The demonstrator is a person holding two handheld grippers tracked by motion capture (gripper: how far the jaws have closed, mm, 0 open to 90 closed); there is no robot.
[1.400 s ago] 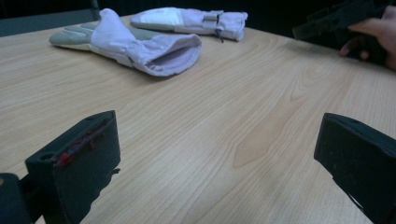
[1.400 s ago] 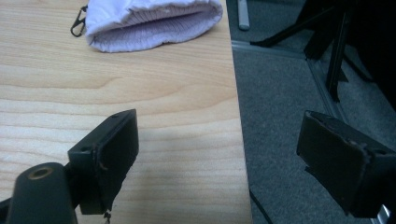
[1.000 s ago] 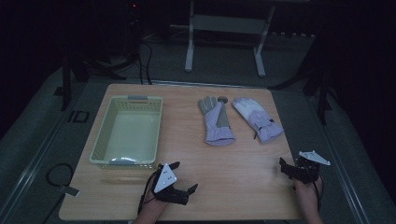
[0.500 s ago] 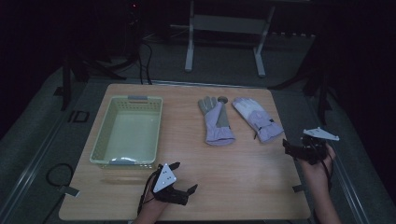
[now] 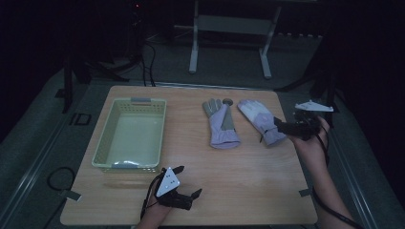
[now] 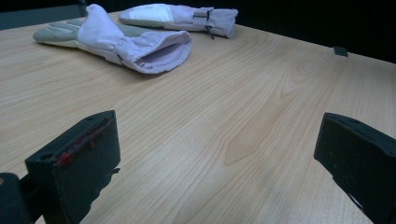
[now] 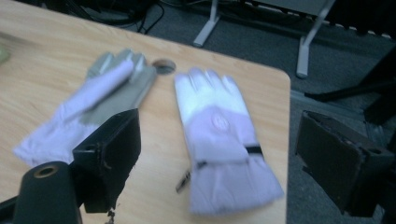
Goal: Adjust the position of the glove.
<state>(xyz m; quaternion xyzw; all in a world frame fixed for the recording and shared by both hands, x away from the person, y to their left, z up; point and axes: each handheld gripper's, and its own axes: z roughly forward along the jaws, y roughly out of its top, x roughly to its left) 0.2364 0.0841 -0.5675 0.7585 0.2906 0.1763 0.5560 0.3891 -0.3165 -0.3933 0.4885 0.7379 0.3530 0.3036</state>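
Right gripper wide open, nearest; right glove at its nine o'clock, cuff closest, long axis eleven-to-five. Left gripper open, idle.

pale green basket on wooden table; metal stand behind

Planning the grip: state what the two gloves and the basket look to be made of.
Right glove: soft lilac-and-white fabric, matte; it lies limp, with a black strap at the wrist.
Left glove: similar cloth, with a grey palm patch, possibly suede; open cuff shows a fuzzy lining.
Basket: pale moulded plastic, by its slotted walls.
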